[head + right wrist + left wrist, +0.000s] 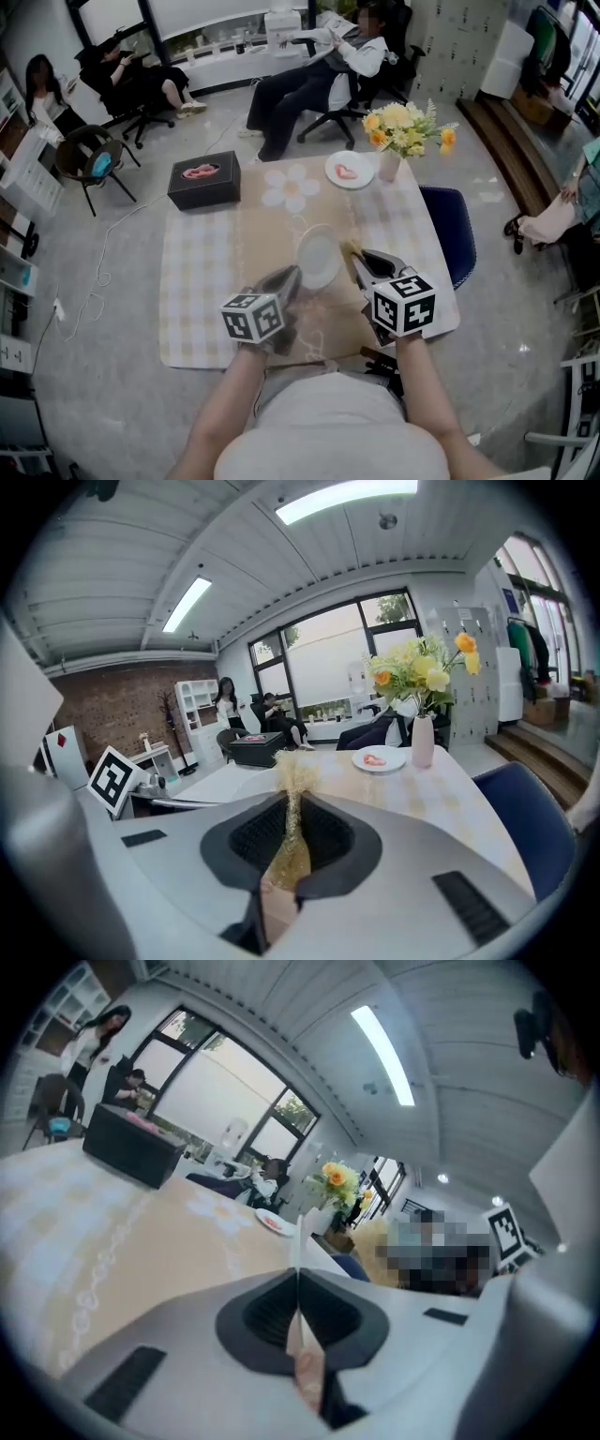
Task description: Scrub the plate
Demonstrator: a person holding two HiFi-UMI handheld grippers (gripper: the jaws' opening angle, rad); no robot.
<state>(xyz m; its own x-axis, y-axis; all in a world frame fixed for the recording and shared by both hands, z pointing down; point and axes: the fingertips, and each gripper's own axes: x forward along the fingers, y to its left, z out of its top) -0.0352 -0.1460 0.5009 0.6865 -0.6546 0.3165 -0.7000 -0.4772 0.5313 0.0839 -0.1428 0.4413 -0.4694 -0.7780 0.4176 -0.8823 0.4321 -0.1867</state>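
Note:
A white plate (pixel 320 256) is held tilted on edge above the middle of the checked tablecloth (pixel 202 281). My left gripper (pixel 289 279) is shut on the plate's left rim; in the left gripper view the thin white plate edge (pixel 298 1241) stands upright between the jaws of my left gripper (pixel 298 1288). My right gripper (pixel 360 262) is shut on a golden scrubbing pad (pixel 351 251), which sits right beside the plate's right side. In the right gripper view the frayed golden pad (pixel 293 785) sticks up out of my right gripper (pixel 291 825).
A black box (pixel 204 179) stands at the table's far left. A small plate with a red thing (pixel 349 170) and a vase of yellow flowers (pixel 403 133) stand at the far right. A blue chair (pixel 452 230) is beside the table's right edge. People sit on chairs beyond.

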